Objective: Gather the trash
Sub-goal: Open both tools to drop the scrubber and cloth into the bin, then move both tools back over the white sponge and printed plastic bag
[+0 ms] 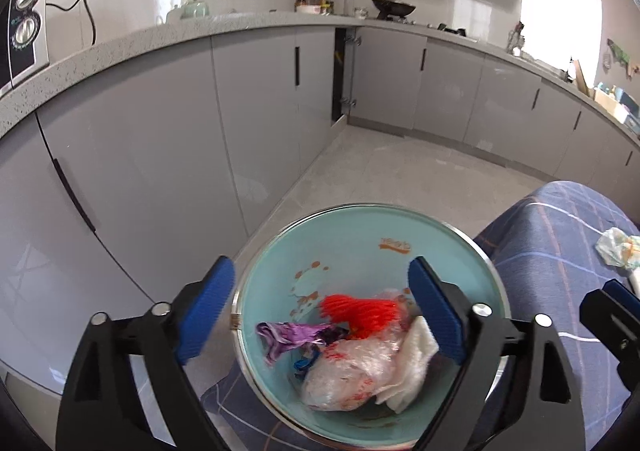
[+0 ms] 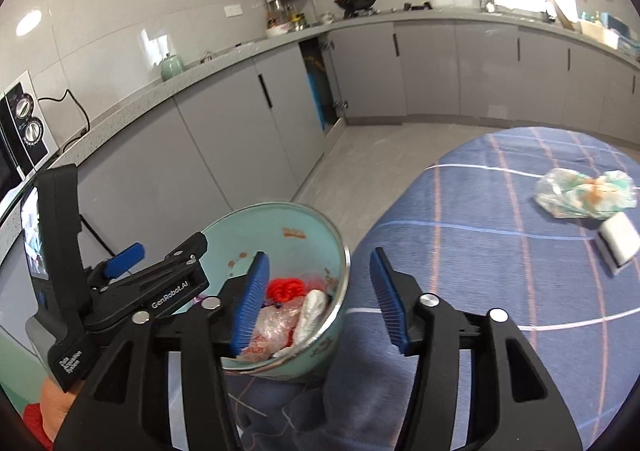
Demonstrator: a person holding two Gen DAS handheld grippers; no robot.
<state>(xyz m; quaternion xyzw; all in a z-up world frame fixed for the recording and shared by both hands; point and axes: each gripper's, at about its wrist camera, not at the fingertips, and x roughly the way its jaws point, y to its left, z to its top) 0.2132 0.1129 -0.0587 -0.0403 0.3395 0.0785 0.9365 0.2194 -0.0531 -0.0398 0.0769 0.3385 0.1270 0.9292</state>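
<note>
Both claws, left (image 1: 322,309) and right (image 2: 316,301), gape empty over one upright bin (image 1: 352,239) at the worktop (image 2: 500,251) edge; one wrapper (image 2: 586,193) lies far-side.

"GenRobot.AI" stands in white on the left tool (image 2: 120,261).

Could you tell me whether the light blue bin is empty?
Not empty: the round light blue bin holds red mesh, purple wrapper, clear plastic and white tissue.
</note>
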